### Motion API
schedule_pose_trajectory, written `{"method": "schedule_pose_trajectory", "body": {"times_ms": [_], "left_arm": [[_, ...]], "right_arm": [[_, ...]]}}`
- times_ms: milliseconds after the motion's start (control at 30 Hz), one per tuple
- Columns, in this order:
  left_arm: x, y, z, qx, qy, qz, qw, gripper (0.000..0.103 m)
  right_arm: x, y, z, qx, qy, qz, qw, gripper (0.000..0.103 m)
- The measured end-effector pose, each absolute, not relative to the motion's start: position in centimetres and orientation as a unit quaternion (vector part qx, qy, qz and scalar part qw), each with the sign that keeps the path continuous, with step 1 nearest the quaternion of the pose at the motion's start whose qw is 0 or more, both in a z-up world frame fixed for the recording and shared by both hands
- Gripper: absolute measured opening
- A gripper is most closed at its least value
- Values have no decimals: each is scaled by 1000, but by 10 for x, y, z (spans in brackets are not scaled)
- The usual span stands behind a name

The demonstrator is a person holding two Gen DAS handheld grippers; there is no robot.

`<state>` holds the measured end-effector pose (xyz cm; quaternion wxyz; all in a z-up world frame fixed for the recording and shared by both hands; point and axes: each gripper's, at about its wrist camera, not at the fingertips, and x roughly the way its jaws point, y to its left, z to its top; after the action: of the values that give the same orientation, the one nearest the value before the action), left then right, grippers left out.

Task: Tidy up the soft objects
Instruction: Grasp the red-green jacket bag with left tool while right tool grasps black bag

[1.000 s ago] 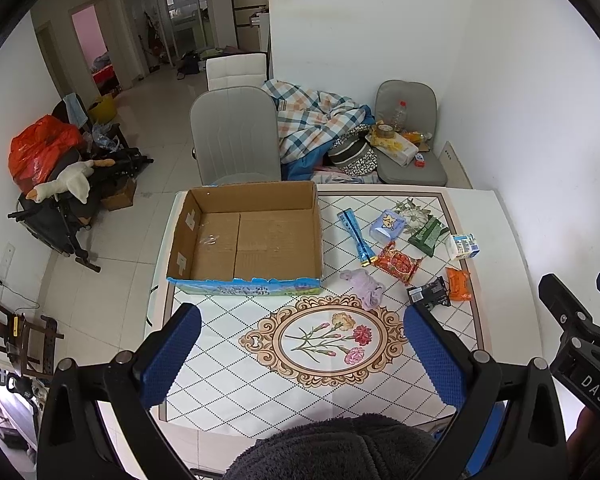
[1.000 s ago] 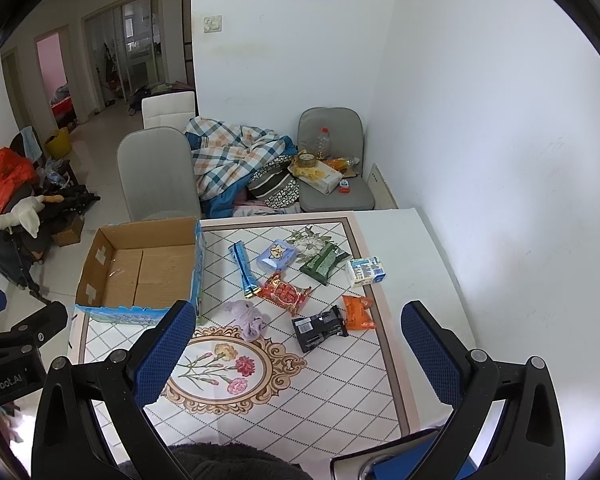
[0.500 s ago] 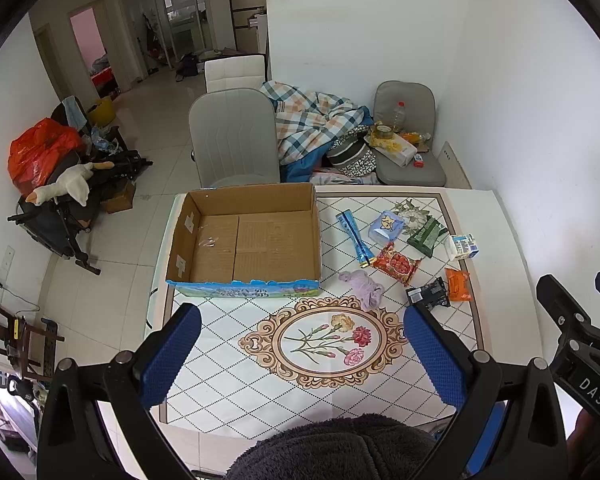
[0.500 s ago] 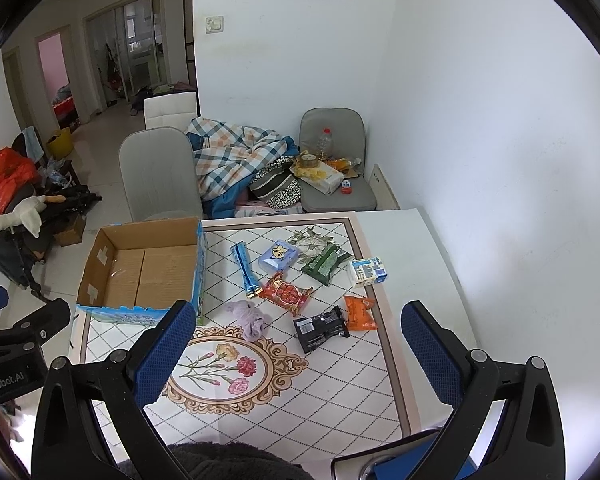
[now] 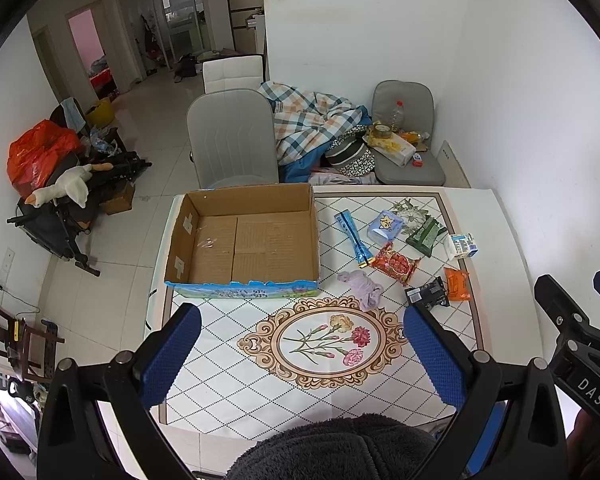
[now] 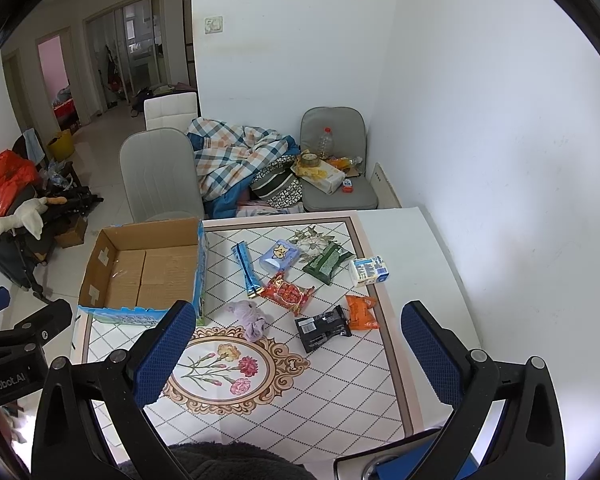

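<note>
An empty cardboard box [image 5: 244, 240] [image 6: 144, 276] sits on the table's left half. To its right lie a crumpled purple cloth [image 5: 362, 289] [image 6: 250, 318], a red snack pack [image 5: 394, 266] [image 6: 287, 293], a black pack [image 5: 427, 296] [image 6: 323, 327], an orange pack [image 5: 457, 283] [image 6: 361, 312], a green pack [image 5: 426, 235] [image 6: 326, 262], a blue tissue pack [image 5: 385, 227] [image 6: 279, 260], a long blue wrapper [image 5: 353, 238] [image 6: 245, 268] and a small white-blue carton [image 5: 464, 246] [image 6: 369, 271]. My left gripper [image 5: 300, 340] and right gripper [image 6: 296, 340] hover open and empty above the near table edge.
The table [image 5: 500, 240] has a patterned cloth with a flower medallion [image 5: 326, 340]. Grey chairs [image 5: 232, 136] and a plaid blanket [image 5: 312, 120] stand behind the table. A white wall is on the right. A dark fuzzy object [image 5: 340, 448] lies at the near edge.
Both views shifted very slightly; nothing on the table moved and both grippers stay open.
</note>
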<state>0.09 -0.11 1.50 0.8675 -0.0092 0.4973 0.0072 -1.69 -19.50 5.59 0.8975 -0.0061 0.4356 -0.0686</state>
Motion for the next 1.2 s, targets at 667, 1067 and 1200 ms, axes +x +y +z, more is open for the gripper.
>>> {"method": "schedule_pose_trajectory", "body": {"times_ms": [667,1067,1200], "left_arm": [[136,-85,-115,85,573,-48,814,103],[241,-164,-252,116,665,-82,733,103],[259,-193,-287,159,679,-130,705,103]], "right_arm": [[60,-331,-98,138,568,-132,800,103],[170,-448,-309,238,656,-196,689,103],[201,-448,-356,199,692,-156,676,103]]}}
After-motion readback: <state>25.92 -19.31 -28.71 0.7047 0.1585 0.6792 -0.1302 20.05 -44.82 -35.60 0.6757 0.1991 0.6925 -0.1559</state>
